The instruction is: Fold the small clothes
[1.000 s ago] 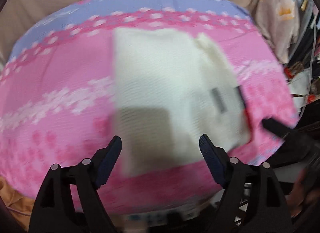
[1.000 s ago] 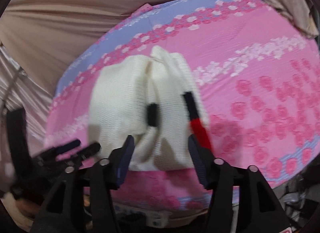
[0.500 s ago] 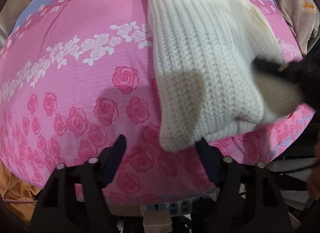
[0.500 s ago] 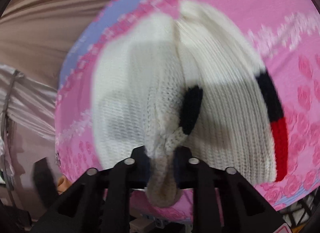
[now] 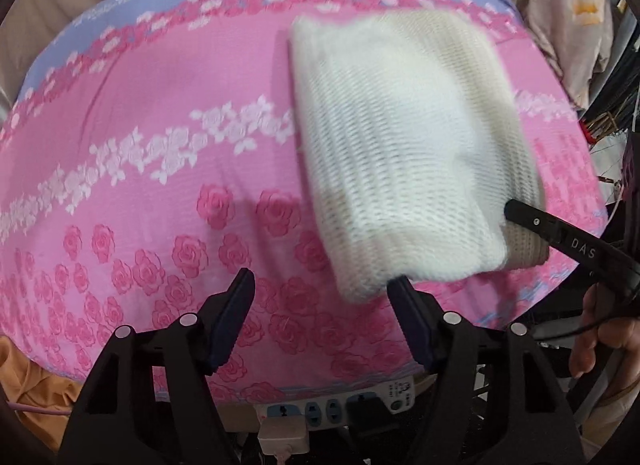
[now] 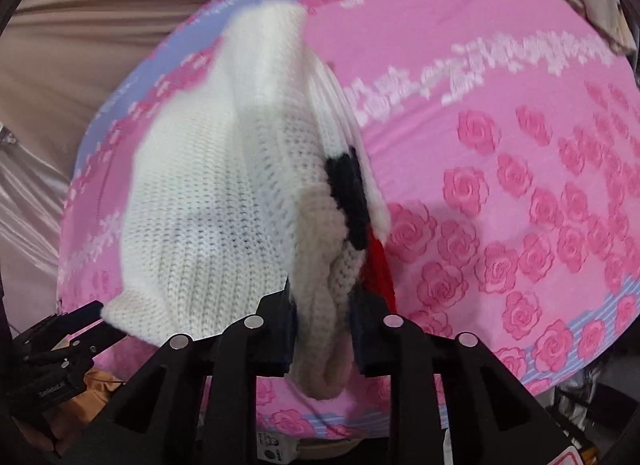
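Mid-fold, I judge; my right gripper (image 6: 320, 329) clamped on near edge of white knit sweater (image 6: 208, 201), lifting it off pink sheet (image 6: 500, 113); my left gripper (image 5: 320, 297) wide, empty, sweater at 1 o'clock; next: carry edge toward 12, lay flat.

Light is soft, even and fairly bright, with no glare. The white knit garment (image 5: 404, 153) is smeared by motion blur in both views, as are the far rows of flowers on the pink sheet (image 5: 132, 169) beyond it. Faint shadows lie on the sheet beside the garment. Fisheye bulging curves everything around it, and the corners go dark.
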`<state>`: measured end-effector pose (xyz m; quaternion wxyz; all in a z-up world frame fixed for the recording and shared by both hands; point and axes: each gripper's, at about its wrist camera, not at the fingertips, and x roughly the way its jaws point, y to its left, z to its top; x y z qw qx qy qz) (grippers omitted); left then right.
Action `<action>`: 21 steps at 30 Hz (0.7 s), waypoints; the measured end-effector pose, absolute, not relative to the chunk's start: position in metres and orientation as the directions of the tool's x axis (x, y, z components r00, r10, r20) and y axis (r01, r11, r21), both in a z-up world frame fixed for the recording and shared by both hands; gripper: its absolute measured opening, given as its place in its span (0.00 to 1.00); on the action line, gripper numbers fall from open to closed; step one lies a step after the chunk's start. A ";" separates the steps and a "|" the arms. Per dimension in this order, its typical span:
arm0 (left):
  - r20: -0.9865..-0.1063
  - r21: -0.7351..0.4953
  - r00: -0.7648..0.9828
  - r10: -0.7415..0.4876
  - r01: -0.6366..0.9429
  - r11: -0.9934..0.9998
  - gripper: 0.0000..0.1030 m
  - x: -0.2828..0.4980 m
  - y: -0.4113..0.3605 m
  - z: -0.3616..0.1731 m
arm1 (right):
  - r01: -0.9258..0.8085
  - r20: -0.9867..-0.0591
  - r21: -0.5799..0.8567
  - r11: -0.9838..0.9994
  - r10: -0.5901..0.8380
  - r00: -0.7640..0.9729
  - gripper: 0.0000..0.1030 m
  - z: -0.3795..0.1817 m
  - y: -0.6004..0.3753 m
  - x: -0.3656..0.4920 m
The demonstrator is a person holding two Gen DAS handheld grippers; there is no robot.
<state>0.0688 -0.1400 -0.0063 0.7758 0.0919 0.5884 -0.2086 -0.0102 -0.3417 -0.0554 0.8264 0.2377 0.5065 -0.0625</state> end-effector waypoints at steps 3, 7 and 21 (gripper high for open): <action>-0.932 -0.156 0.232 -0.278 0.437 0.886 0.66 0.071 -0.141 0.016 | 0.349 -0.869 0.317 0.882 0.123 0.479 0.28 -0.055 -0.349 -0.009; -0.916 -0.154 0.278 -0.288 0.420 0.895 0.71 0.080 -0.140 0.035 | 0.391 -0.860 0.359 0.848 0.138 0.491 0.32 -0.052 -0.368 -0.015; -0.964 0.002 0.245 -0.107 0.409 0.913 0.72 0.101 -0.176 -0.022 | 0.303 -0.798 0.348 0.887 0.110 0.593 0.17 -0.015 -0.366 0.004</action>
